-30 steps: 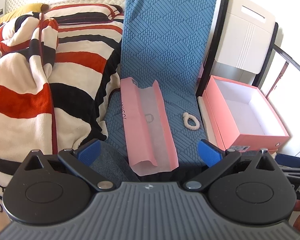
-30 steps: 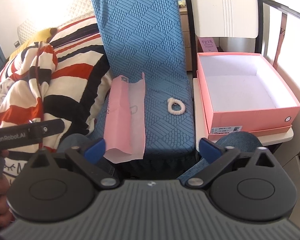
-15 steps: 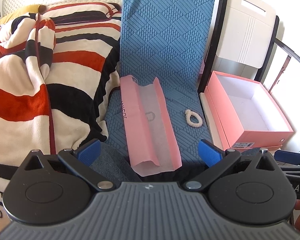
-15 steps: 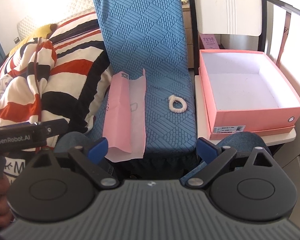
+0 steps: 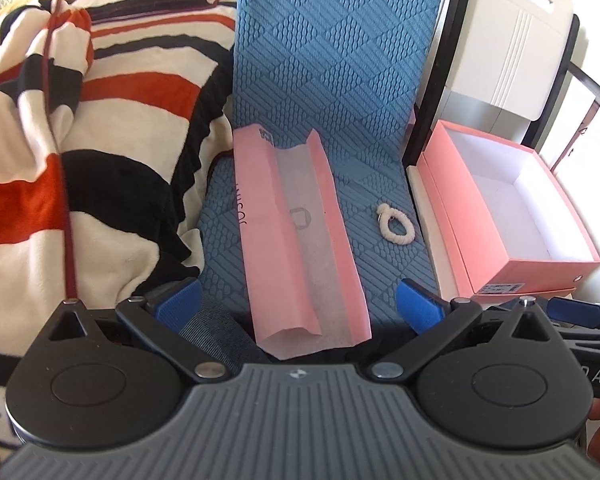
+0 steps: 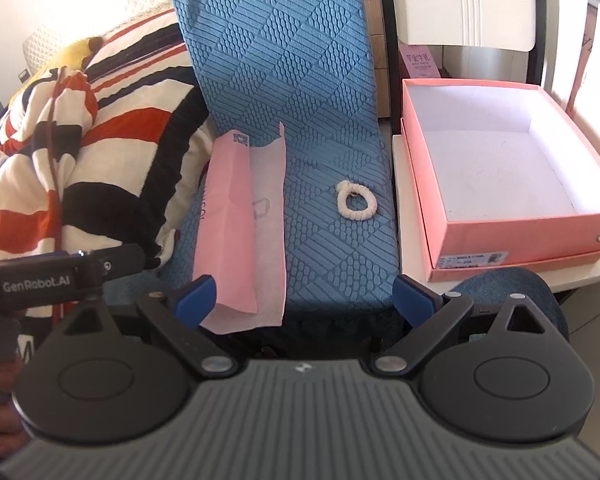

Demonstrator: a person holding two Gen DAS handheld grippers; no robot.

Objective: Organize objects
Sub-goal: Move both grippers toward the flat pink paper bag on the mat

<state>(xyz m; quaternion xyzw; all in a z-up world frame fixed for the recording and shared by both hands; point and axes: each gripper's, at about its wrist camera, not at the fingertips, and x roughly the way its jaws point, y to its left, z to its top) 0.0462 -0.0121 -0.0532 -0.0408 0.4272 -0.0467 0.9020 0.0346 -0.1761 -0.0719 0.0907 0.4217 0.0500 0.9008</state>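
On the blue textured cushion point(image 6: 300, 128) lie the two loose items: a pink paper bag point(image 6: 244, 224), flat and lengthwise, and a cream hair tie point(image 6: 356, 199) just beside it, toward the box side, the two apart. Neither is touched by any tool. Right of the cushion, on a pale surface whose nature cannot be made out, stands the pink box point(image 6: 512, 236), lid off, white interior bare. By that evidence nothing has been put away; the task appears to be at its start, with both items still to be collected, presumably into the box. Left hand-held gripper point(image 5: 298, 300) is released, fingers spread wide, holding nothing, low before the bag's near end. Right hand-held gripper point(image 6: 304, 300) is likewise released and empty, short of the cushion's front edge. A striped blanket point(image 5: 100, 152) is heaped to the left.
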